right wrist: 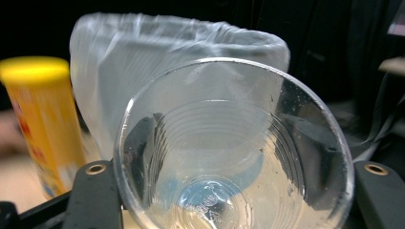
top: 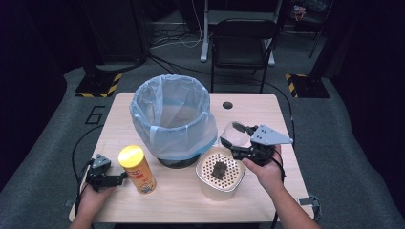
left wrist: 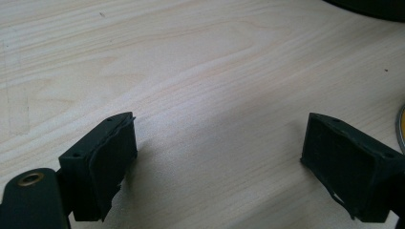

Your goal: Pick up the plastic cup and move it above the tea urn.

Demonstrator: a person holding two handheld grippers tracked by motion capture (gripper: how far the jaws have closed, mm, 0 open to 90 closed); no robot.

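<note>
High view: the right tool grips a clear plastic cup tipped on its side, held above the light wooden worktop between a bin lined with a pale blue bag and a cream container with a perforated top, on which a dark lump sits. Right gripper view looks into the cup, a jaw at each side. The left tool rests spread apart, jaws bare, beside a yellow cylindrical can.
</note>
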